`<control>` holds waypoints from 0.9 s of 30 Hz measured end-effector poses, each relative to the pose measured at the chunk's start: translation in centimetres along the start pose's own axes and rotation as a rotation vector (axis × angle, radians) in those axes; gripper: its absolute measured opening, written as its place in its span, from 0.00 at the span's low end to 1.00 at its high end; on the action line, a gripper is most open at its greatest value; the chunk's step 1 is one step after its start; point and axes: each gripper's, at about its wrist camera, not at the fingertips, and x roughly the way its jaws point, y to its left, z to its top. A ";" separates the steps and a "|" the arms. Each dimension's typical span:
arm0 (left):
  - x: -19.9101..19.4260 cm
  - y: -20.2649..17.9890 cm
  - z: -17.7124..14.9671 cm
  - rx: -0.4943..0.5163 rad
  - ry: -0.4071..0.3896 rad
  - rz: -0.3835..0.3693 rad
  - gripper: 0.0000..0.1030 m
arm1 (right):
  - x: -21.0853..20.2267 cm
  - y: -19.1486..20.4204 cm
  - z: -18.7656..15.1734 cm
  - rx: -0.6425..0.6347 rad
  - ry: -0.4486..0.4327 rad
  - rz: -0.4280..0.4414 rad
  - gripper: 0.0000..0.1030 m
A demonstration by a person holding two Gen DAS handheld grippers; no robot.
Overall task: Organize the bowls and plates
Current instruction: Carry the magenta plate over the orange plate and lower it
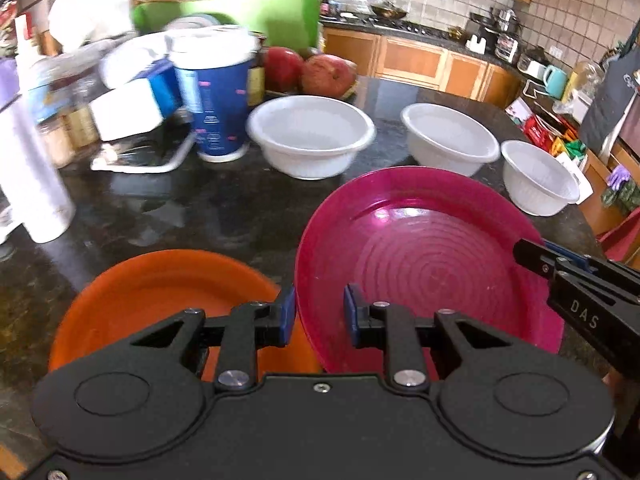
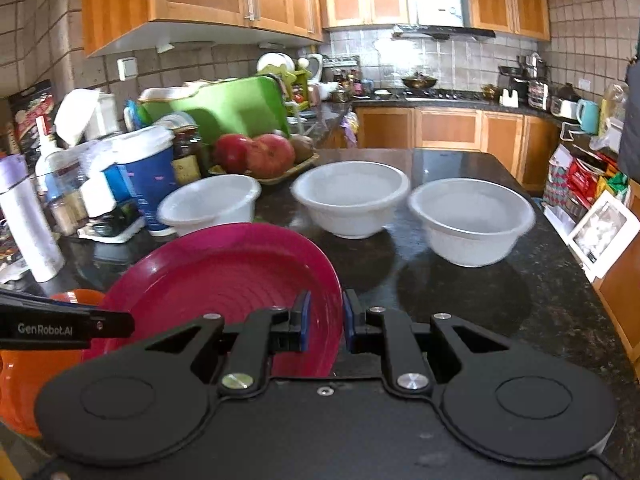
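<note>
Both grippers carry the magenta plate (image 1: 424,264) between them: the left gripper (image 1: 320,312) pinches its rim at six o'clock, jaws nearly closed, while the right gripper (image 2: 323,320) clamps the rim at three o'clock. It tilts over the orange plate (image 1: 160,288), probably for stacking. Three white bowls (image 2: 352,204) wait on the worktop (image 2: 520,300) at twelve o'clock.
</note>
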 end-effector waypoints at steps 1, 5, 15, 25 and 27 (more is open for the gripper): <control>-0.4 0.6 -0.1 -0.007 -0.003 0.005 0.32 | -0.2 0.8 0.0 -0.004 -0.002 0.008 0.18; -2.0 3.6 -0.9 -0.026 -0.018 0.036 0.32 | -0.9 4.2 0.0 -0.023 -0.013 0.046 0.18; -4.4 10.1 -2.7 -0.042 -0.032 0.114 0.32 | -0.5 12.2 -1.6 -0.043 0.023 0.114 0.18; -3.7 13.3 -3.4 0.016 -0.013 0.080 0.32 | 0.1 15.5 -3.6 -0.021 0.067 0.065 0.18; -3.3 13.7 -3.4 0.025 -0.004 0.067 0.32 | 0.2 15.7 -3.8 -0.013 0.075 0.052 0.18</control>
